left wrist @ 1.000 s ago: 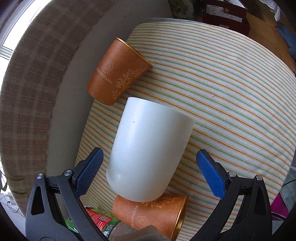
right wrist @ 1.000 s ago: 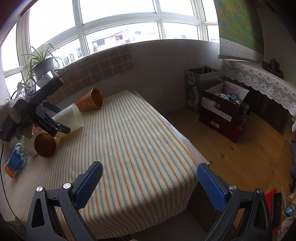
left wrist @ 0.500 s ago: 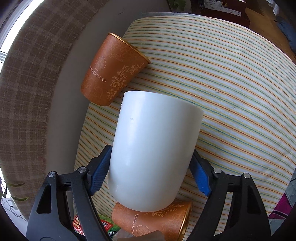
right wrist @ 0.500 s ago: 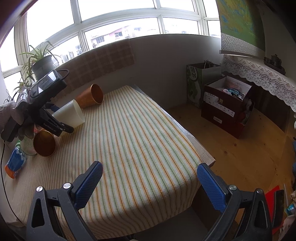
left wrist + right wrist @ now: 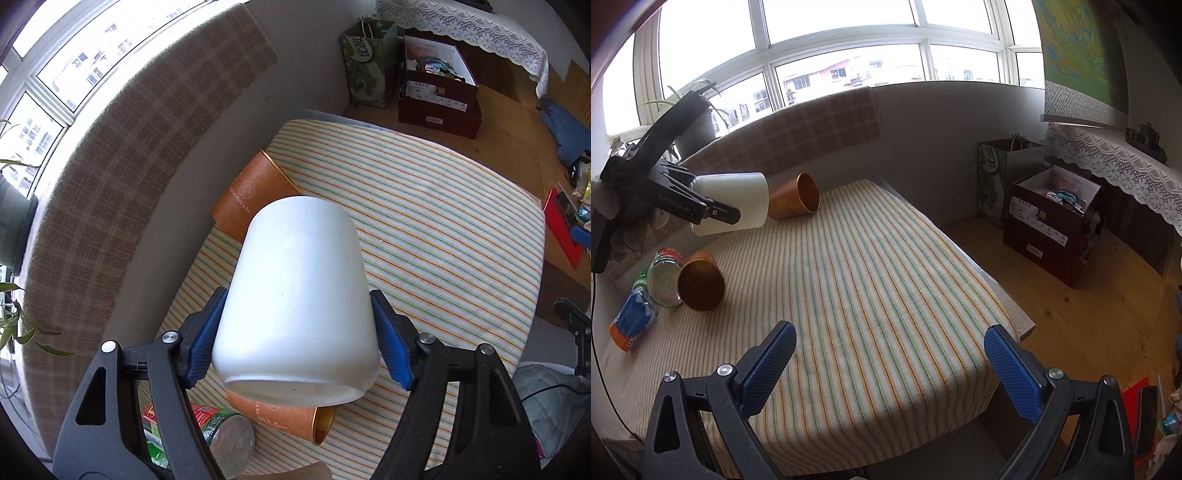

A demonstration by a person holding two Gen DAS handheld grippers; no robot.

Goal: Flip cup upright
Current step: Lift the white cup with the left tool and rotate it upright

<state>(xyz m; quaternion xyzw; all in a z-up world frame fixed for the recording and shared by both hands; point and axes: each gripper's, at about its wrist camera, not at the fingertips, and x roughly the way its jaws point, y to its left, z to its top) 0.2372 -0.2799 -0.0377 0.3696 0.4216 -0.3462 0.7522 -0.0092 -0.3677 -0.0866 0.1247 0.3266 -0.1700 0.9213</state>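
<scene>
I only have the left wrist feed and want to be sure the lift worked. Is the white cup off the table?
Observer: Yes. In the right wrist view the white cup hangs in the air above the striped tablecloth, lying roughly level.
Operator: What is the right gripper doing?
Observer: The right gripper is open and empty, over the near end of the table.
Operator: Which way does the far orange cup open?
Observer: The far orange cup lies on its side, mouth facing the right wrist camera.
</scene>
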